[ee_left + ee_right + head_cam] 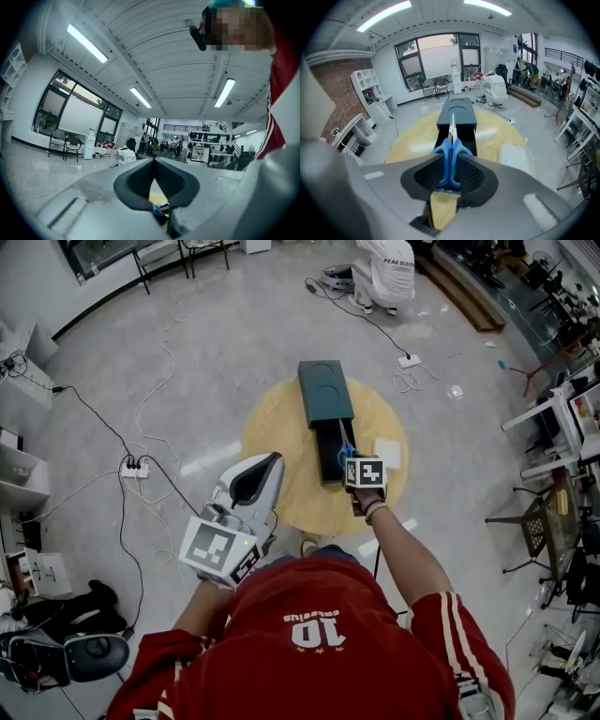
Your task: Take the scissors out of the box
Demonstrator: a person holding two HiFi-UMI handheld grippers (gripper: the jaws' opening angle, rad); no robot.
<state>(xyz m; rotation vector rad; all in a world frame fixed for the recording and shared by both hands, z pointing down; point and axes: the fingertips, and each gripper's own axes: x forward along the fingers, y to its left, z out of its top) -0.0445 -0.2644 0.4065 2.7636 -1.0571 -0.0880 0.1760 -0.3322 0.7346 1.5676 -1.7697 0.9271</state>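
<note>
The blue-handled scissors [451,161] are clamped between the pads of my right gripper [451,158], blade pointing away over the box. In the head view the right gripper [351,459] holds the scissors [344,450] just above the open black tray [330,457] of the dark box [325,390], which lies on the round yellow table [281,442]. The box [456,115] lies straight ahead in the right gripper view. My left gripper [271,465] is raised near my body, left of the table's middle. It is shut [153,160] with nothing in it and faces out across the room.
A white flat pad [387,454] lies on the table right of the box. A crouching person in white [386,273] is beyond the table. Cables and power strips [134,468] run over the floor at left. Chairs and desks [553,512] stand at right.
</note>
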